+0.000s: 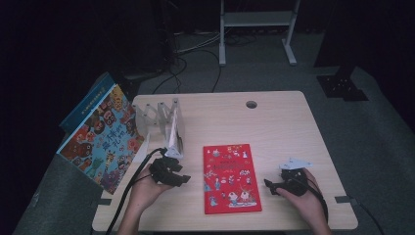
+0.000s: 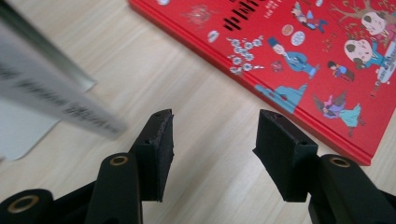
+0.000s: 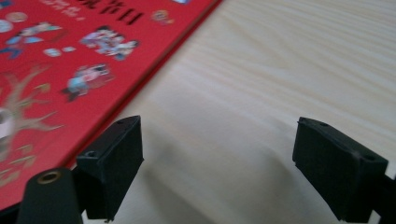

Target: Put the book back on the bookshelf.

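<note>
The red picture book [image 1: 232, 177] lies flat, cover up, at the middle of the tabletop [image 1: 279, 122], between both hands, probably so each can reach an edge. The left claw [image 1: 182, 179] and right claw [image 1: 268, 184] both gape apart, empty, just beside it.
</note>
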`<state>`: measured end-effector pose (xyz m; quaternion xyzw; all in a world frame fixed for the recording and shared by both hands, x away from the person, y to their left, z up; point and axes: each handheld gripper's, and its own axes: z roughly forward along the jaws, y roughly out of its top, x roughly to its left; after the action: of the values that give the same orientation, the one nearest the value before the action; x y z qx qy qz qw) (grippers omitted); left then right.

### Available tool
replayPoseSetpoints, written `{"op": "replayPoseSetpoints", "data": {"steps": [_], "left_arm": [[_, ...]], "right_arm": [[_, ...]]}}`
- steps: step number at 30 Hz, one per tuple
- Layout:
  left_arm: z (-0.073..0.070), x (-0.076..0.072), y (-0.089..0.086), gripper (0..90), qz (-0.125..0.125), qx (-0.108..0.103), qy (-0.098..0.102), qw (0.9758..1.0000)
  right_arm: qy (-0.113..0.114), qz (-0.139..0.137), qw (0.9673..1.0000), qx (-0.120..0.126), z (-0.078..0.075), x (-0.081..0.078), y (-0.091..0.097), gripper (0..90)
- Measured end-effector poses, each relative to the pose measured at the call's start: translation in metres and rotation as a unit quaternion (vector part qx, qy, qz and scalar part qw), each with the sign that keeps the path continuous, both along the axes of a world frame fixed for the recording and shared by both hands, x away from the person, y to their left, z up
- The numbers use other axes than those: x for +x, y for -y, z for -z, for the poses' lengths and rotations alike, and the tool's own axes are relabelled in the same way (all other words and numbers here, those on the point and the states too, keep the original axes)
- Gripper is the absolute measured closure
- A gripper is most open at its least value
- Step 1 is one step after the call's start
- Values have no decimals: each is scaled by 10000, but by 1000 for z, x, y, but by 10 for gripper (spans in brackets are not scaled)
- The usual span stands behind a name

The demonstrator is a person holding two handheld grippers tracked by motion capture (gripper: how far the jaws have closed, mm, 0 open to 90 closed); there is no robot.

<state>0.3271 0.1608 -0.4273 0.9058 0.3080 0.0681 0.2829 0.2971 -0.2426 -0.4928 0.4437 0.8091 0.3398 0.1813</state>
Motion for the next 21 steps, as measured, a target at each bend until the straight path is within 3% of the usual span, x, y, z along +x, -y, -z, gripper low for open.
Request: {"op": "replayPoseSetpoints", "data": {"steps": [8,12,14,21], "left_arm": [[20,0,22,427,225,125,-121,9996],[24,-1,29,417,261,114,-110,9995],[29,0,34,411,308,225,-101,9992],[41,1,43,409,357,308,-160,9988]], "right_arm": [[-90,-380,9992,95,-2,-32,-14,149],[-89,-547,9984,56,-3,-39,-19,149],[-79,-587,9982,44,-3,-40,-21,148],[-84,-659,9978,37,-4,-45,-22,148]]}}
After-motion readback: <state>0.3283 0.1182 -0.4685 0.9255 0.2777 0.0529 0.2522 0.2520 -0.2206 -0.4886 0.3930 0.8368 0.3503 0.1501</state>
